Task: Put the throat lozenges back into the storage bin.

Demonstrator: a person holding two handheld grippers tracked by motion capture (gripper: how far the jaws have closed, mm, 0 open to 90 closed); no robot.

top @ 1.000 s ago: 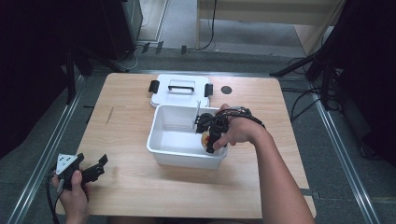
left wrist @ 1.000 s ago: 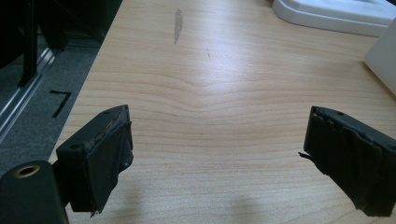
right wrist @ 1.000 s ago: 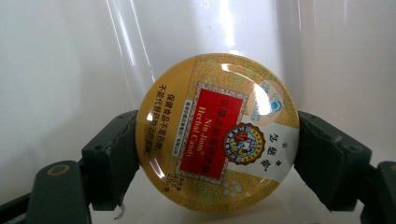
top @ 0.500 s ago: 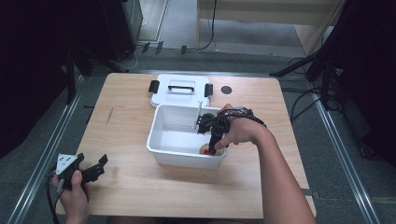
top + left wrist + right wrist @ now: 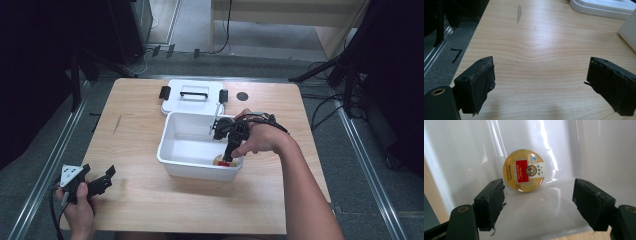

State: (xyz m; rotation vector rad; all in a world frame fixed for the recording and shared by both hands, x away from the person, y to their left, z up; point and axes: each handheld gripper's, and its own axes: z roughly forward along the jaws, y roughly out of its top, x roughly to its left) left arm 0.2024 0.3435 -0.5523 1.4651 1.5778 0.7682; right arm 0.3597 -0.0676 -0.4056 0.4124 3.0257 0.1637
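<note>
A round yellow tin with a red label lies in the near right corner of the white bin, tipped against its wall. It also appears in the high view as the tin. My right gripper is down inside the bin, open, jaws on either side of the tin and a little short of it, not touching. From above, the right gripper points down into the bin. My left gripper rests at the table's near left corner, open and empty, also seen as the left gripper over bare wood.
The bin's white lid with black latches lies flat behind the bin. A small dark round spot marks the table to the lid's right. The bin corner shows at the far right of the left gripper view.
My right gripper has dropped deeper into the bin with the tin going down with it; the tin now rests in the bin corner between open jaws. The left gripper has stayed put.
</note>
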